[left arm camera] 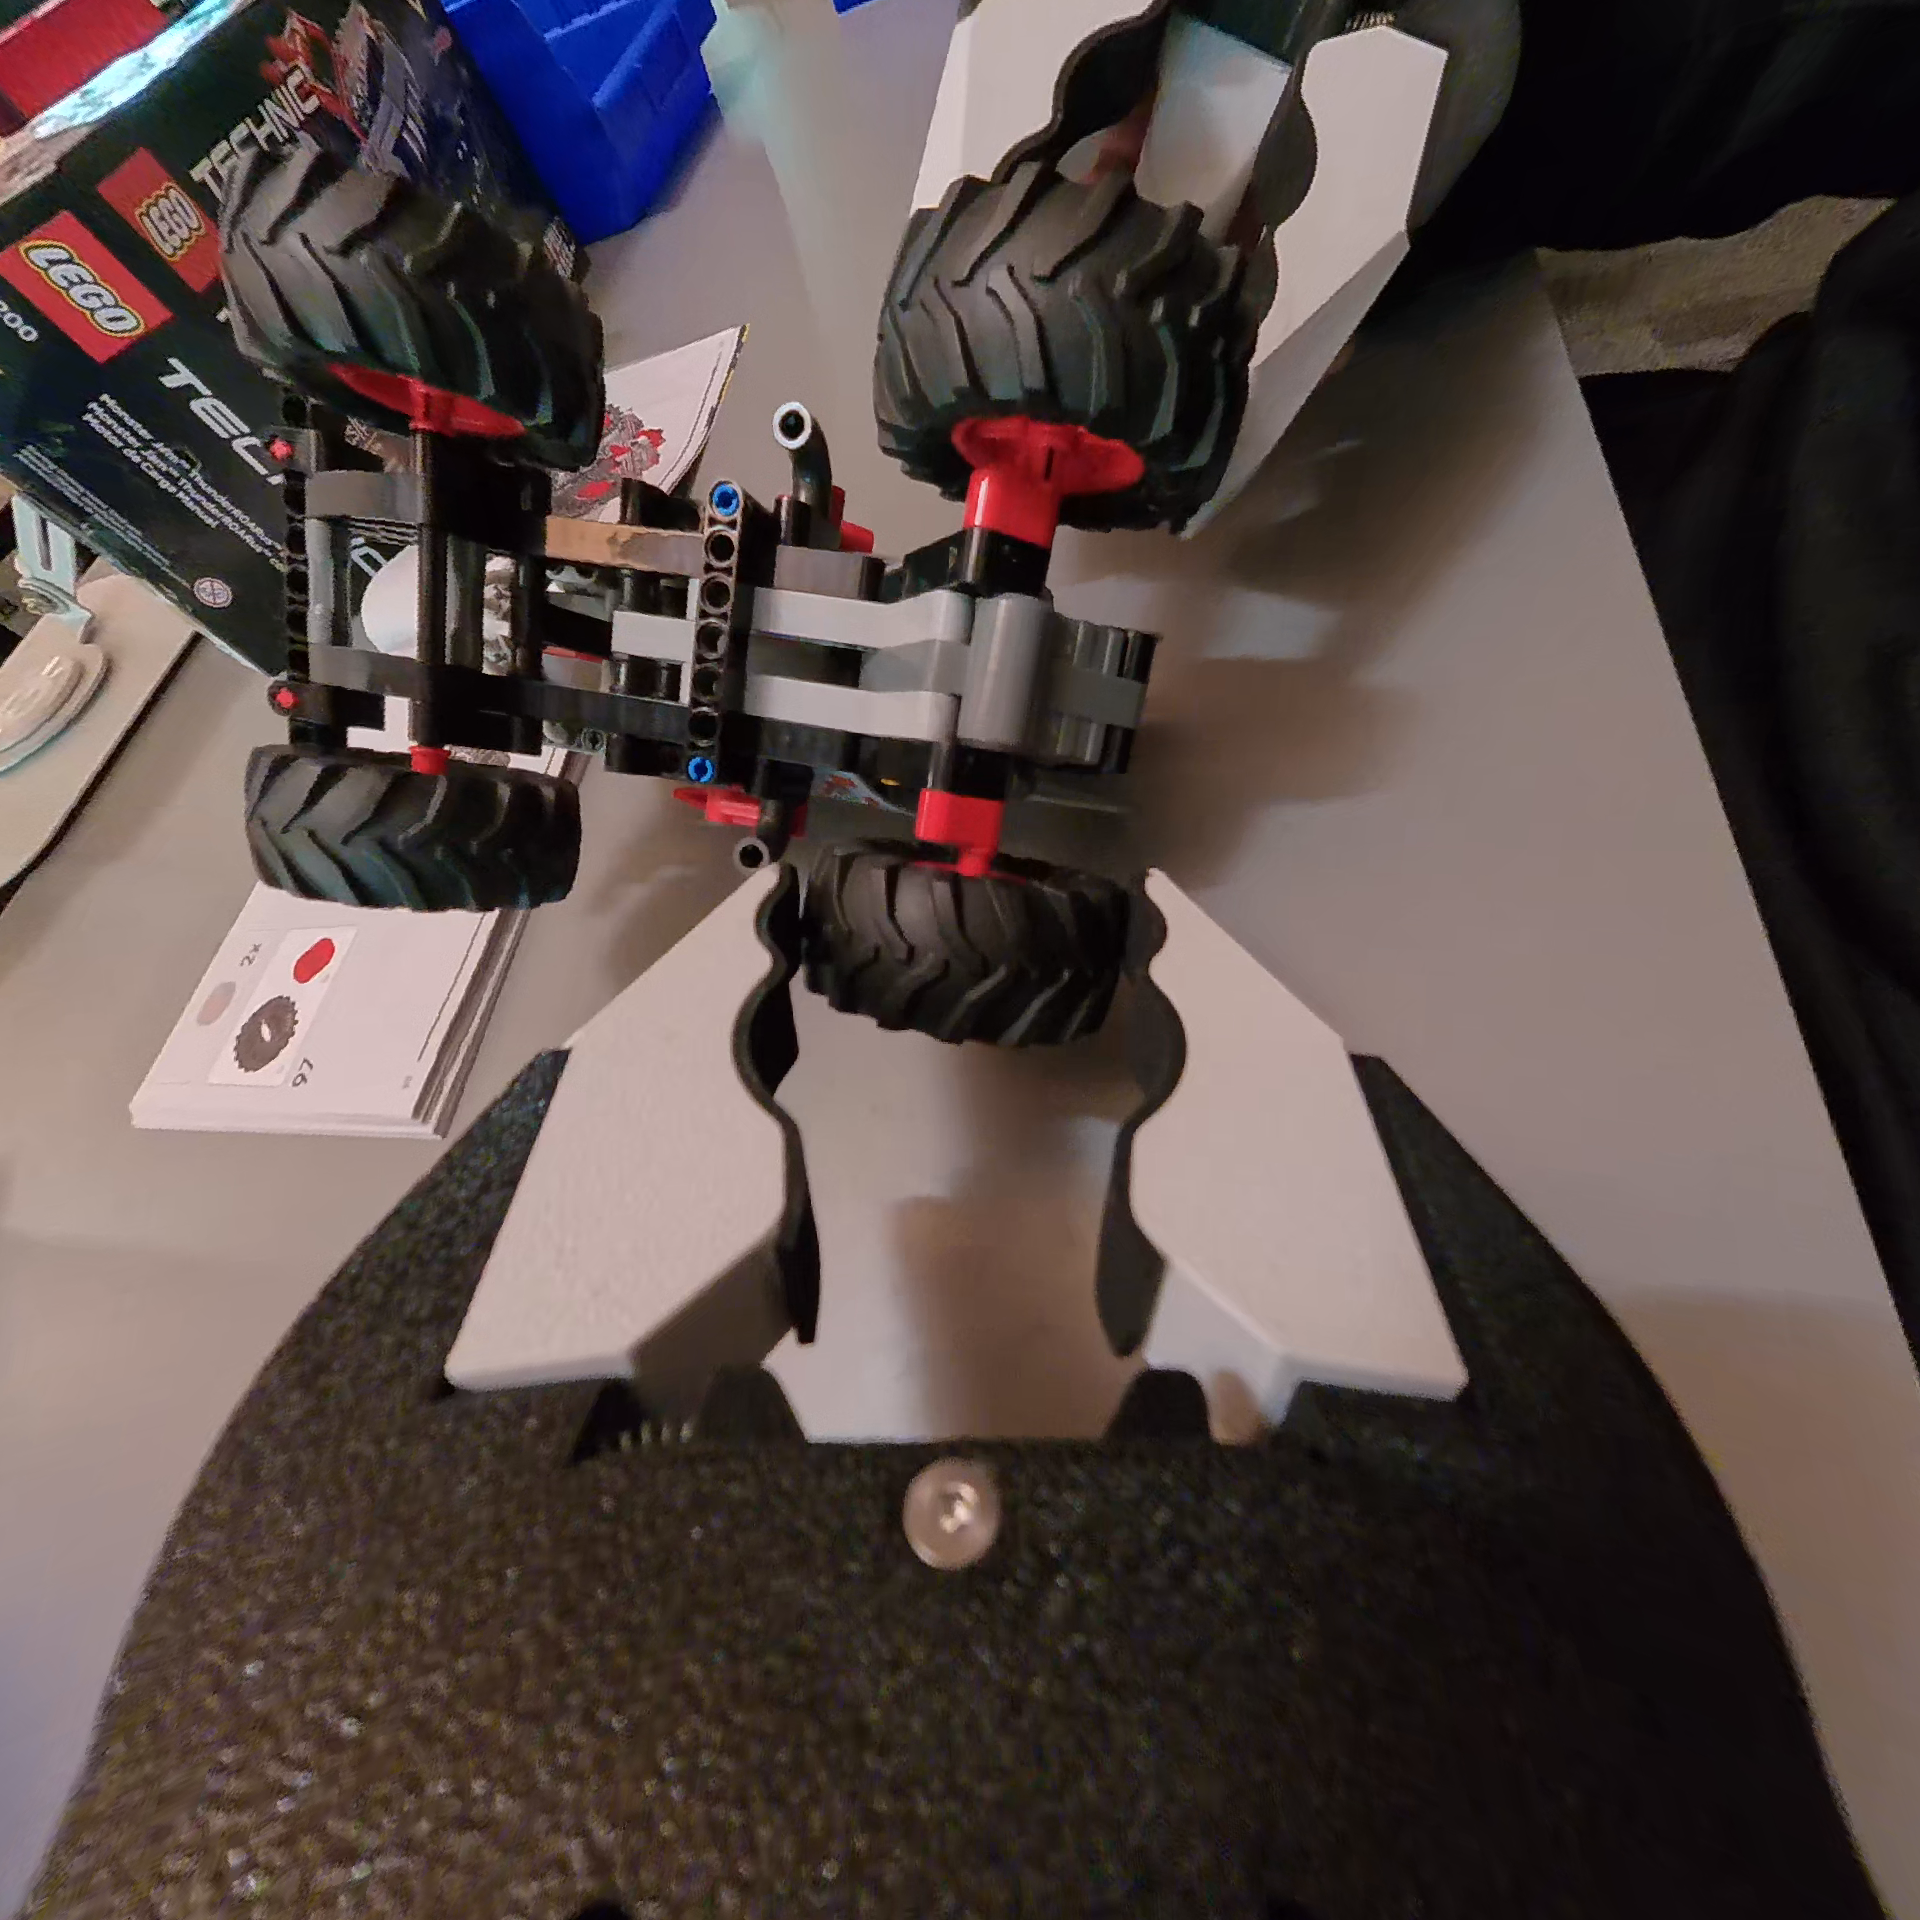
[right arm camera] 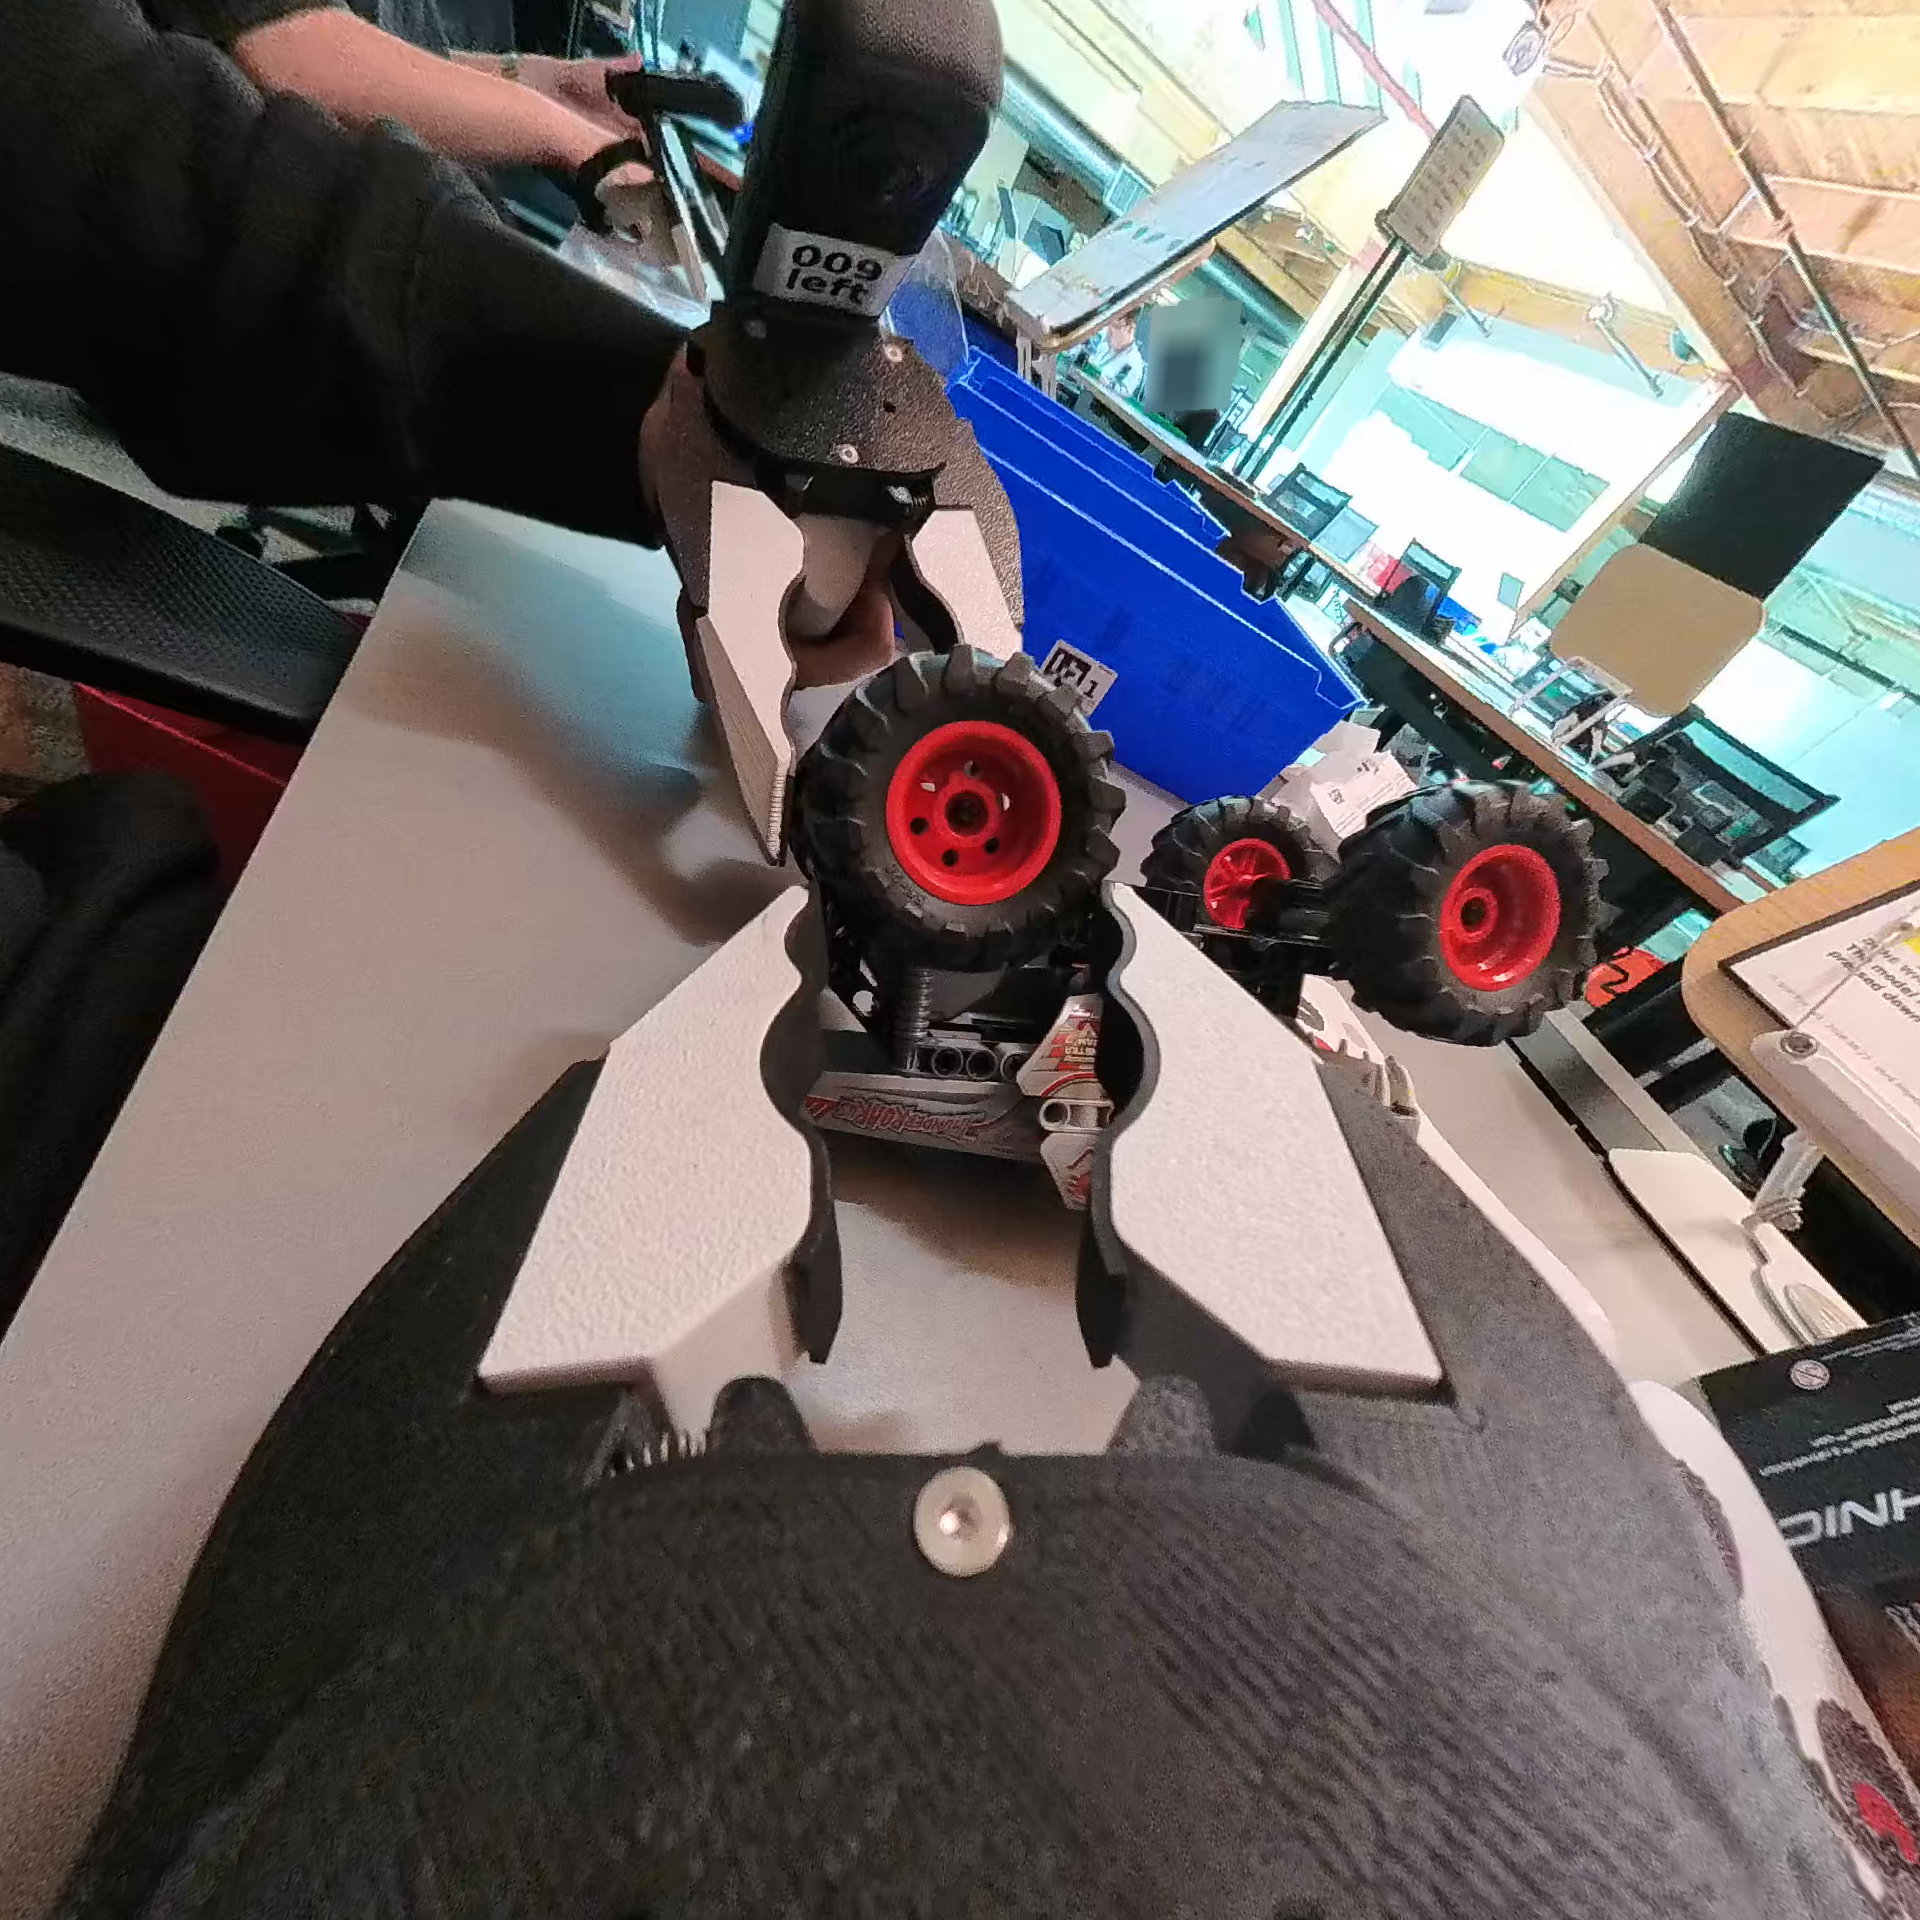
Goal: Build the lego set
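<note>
A Lego monster truck [left arm camera: 727, 644] with black tyres and red hubs lies wheels-up over the grey table [left arm camera: 1403, 935], its black and grey chassis facing the left wrist view. My left gripper [left arm camera: 961, 904] is shut on the near tyre [left arm camera: 966, 966] of one axle. My right gripper [left arm camera: 1132, 208] is shut on the opposite tyre [left arm camera: 1060, 343] of that axle. In the right wrist view my right gripper [right arm camera: 958, 909] flanks that wheel [right arm camera: 971, 810], with the stickered body [right arm camera: 935, 1112] below. The left gripper [right arm camera: 894, 727] reaches in behind it. I cannot tell whether the body touches the table.
The Lego box [left arm camera: 125, 343] stands at the far left, with an open instruction booklet [left arm camera: 332, 1029] below the truck. A blue bin [right arm camera: 1122, 582] sits behind. The table's edge and dark fabric [left arm camera: 1766, 623] lie to the right. A person's dark sleeve [right arm camera: 312, 312] holds the left gripper. About 8 cm separates my left fingertips from my right.
</note>
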A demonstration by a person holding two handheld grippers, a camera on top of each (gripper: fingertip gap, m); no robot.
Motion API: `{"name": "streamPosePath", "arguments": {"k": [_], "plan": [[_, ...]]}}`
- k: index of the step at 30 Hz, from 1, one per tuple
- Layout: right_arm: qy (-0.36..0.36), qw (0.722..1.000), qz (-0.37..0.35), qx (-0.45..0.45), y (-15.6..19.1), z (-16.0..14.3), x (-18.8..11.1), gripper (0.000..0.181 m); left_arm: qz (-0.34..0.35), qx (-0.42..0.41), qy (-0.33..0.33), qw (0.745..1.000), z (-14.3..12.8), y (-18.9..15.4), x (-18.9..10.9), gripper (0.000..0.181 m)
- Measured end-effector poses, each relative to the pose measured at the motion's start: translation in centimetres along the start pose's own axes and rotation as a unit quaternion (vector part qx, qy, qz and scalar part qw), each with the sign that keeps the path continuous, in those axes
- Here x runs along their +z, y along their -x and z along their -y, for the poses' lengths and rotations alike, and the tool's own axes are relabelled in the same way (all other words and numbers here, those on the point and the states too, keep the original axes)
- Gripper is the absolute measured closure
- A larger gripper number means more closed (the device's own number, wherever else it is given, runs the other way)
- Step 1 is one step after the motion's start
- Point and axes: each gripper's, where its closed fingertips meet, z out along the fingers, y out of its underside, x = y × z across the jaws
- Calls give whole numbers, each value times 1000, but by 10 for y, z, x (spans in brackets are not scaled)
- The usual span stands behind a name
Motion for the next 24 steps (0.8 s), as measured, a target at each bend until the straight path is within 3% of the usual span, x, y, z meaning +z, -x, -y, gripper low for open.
{"name": "streamPosePath", "arguments": {"k": [20,24], "plan": [[41,999,2,-28,-6,-4,-16,130,17,46,7,999,19,-1,5,122],[73,995,39,-49,-1,-6,-32,126,28,82,27,996,23,-1,7,122]]}}
